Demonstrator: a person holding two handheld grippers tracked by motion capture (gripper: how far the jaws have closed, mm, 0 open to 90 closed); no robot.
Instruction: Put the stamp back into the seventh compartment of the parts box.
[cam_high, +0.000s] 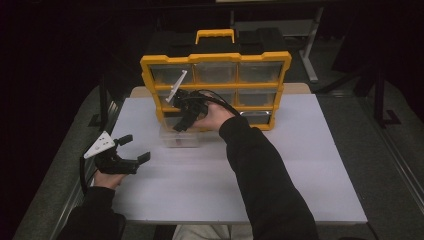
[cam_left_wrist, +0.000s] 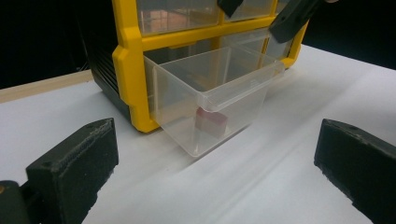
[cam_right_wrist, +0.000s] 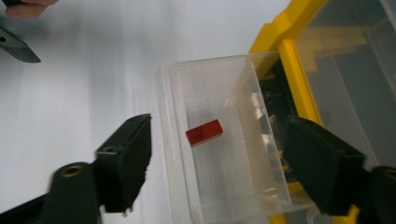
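The right gripper (cam_high: 184, 120) hangs over a clear plastic drawer (cam_right_wrist: 224, 140) pulled out from the bottom left corner of a yellow-framed organiser cabinet with clear drawers (cam_high: 216, 90). Its fingers (cam_right_wrist: 126, 163) stand apart with nothing pressed between them: in the right gripper view one finger is outside the drawer's front wall, over the white desk (cam_high: 280, 165), and the other is over the drawer's inner end by the yellow frame. A small red rectangular block (cam_right_wrist: 204, 132) lies flat on the drawer's floor, below and between the two fingers, touching neither.

The left gripper (cam_high: 131, 151) is held well apart from the drawer, low over the near left part of the desk, pointing at the drawer's front. Its fingers (cam_left_wrist: 74, 163) are spread wide and empty; in the left gripper view the drawer and the red block (cam_left_wrist: 211, 121) inside it sit beyond and between them, and the right gripper's black fingers (cam_left_wrist: 292, 21) hang just above the drawer's rim.
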